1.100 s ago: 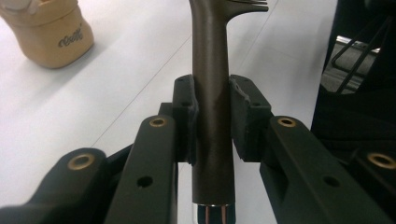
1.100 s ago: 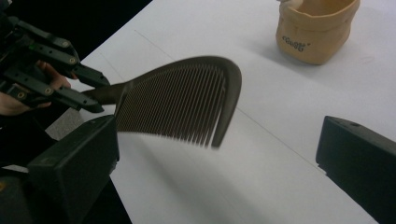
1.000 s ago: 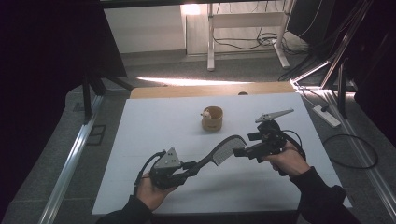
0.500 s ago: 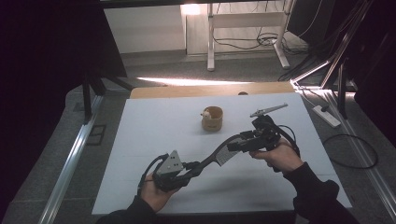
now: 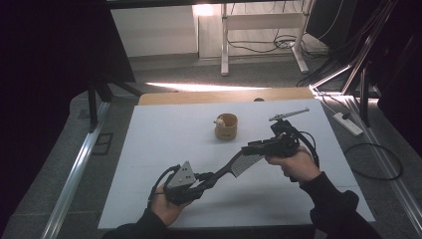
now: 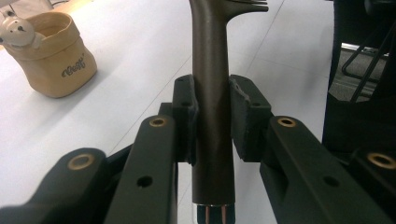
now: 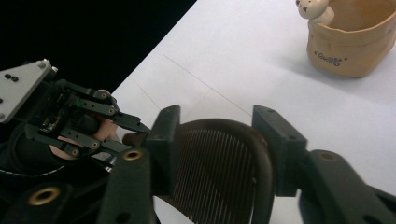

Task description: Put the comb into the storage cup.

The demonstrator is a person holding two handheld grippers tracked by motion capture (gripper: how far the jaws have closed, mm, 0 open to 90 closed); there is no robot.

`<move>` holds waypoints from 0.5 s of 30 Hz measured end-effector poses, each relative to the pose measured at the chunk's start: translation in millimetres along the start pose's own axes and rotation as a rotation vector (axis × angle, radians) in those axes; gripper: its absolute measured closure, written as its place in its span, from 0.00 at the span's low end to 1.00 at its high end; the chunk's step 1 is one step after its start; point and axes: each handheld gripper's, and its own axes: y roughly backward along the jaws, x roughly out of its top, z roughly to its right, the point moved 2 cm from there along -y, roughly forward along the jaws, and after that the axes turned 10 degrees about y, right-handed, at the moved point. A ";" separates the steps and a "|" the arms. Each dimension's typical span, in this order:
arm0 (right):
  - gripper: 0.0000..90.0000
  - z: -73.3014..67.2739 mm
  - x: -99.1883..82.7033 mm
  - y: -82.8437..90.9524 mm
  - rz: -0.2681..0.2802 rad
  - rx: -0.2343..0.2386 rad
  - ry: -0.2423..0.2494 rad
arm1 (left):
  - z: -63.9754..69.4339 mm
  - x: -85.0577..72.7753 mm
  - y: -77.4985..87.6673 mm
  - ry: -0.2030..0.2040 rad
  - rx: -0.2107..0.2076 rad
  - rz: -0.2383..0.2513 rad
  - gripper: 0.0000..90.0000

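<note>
The comb (image 5: 234,166), a dark brown piece with a smooth, slim handle and a broad curved head of fine close-set teeth, is held in the air above the white surface (image 5: 164,139) between the two grippers. The left hand-held gripper (image 6: 212,123) is clamped on the handle: its black pads press the matte shaft from both sides, and the shaft runs straight up between them in the left gripper view, with the teeth fanning out at the top. The right hand-held gripper (image 7: 217,144) has just been closing its jaws, and the comb's head lies between them; its blocky black pads sit at the two edges of the ribbed, arched head and seem to touch it, so it looks gripped there too. In the high view the comb spans diagonally from the left gripper, low near the person's side, up to the right one. Well apart, farther across the surface, stands a small tan pouch-shaped cup (image 5: 226,126) with soft rounded walls and a pale round figure on its rim.
</note>
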 end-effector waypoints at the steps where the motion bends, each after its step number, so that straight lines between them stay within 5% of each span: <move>1: 0.64 0.5 0.0 0.0 -0.001 -0.003 -0.002 | -0.1 -0.1 0.1 -0.001 0.000 0.000 0.80; 15: 0.78 6.2 -0.3 0.6 0.012 0.029 -0.066 | -2.8 -2.8 -1.8 -0.014 -0.005 -0.013 0.80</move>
